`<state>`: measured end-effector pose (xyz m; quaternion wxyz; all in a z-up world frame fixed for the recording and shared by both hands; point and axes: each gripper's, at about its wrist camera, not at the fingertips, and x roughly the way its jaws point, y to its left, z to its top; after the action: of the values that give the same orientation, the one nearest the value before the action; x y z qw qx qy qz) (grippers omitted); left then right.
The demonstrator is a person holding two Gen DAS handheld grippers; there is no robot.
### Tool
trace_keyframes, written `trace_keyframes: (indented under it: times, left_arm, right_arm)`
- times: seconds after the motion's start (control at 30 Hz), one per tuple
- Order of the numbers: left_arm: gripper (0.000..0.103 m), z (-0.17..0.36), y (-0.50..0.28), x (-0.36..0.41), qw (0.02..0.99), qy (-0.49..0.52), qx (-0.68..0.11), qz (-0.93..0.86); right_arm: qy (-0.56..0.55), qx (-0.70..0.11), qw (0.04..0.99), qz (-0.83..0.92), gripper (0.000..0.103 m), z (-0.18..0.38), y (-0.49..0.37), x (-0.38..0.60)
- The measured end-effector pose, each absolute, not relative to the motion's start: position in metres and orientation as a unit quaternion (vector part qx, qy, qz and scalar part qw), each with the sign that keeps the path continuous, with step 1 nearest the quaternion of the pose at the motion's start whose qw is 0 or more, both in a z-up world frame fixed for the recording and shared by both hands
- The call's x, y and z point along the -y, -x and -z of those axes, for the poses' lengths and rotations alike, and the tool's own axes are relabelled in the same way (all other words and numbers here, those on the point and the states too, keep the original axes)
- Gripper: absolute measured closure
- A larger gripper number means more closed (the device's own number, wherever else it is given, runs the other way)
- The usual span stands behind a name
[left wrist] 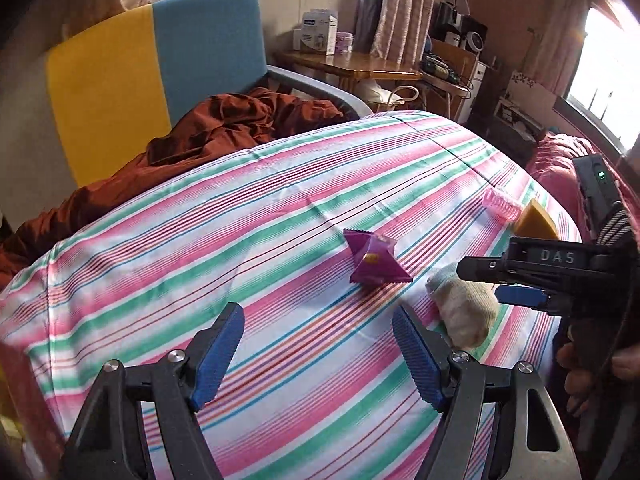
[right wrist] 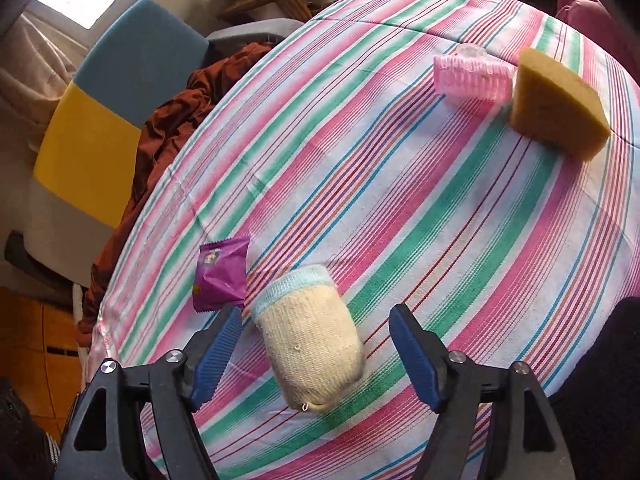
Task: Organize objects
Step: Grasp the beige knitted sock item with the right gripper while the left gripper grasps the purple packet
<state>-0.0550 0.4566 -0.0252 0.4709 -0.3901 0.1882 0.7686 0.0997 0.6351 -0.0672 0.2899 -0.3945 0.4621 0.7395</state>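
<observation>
Sock (right wrist: 310,336): rolled into a stubby bundle, cream knit w/ pale blue-green cuff band at the far end, a little loop of thread at the near end. Lies on the striped sheet (right wrist: 440,208), between the right gripper (right wrist: 316,354) pads but nearer the left pad; neither pad visibly presses on it. Jaws spread wide, nothing gripped. In left wrist view the sock (left wrist: 464,312) sits under the right gripper (left wrist: 508,284), which comes in from the right edge.

Purple packet (right wrist: 222,274): shiny foil, crimped ends, small printed picture. On sheet just left of the sock, close to touching it. In left view the packet (left wrist: 376,262) stands puffed up, pyramid-like, w/ a yellow spot.

Left gripper (left wrist: 318,354): jaws apart, empty, over bare sheet; packet ahead of it, well apart.

Far side of sheet: pink ribbed roller (right wrist: 472,78) lying on its side, tan wedge sponge (right wrist: 558,106) just beside it, touching or nearly so. A small clear item behind the roller, too blurred to tell.

Beyond the bed: rust-brown blanket (left wrist: 224,124), crumpled, against a chair (left wrist: 160,64) w/ yellow and blue back.
</observation>
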Motion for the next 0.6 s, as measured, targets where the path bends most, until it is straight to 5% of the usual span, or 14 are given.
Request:
trace_keyframes:
  times: [0.3,0.53,0.6]
  left_arm:
    - [0.031,0.046,0.061,-0.536,0.505,0.388,-0.226,-0.737]
    - [0.065,0.091,0.07,-0.573,0.492,0.435,-0.257,-0.708]
    - [0.068,0.09,0.073,-0.566,0.489,0.431,-0.235,-0.721]
  right_arm:
    - [0.349,-0.511,0.269,-0.738,0.022,0.063,-0.114,-0.642]
    - [0.341,-0.521,0.265,-0.737,0.022,0.063,-0.118,-0.646]
    - [0.345,-0.521,0.263,-0.736,0.022,0.065,-0.117,-0.646]
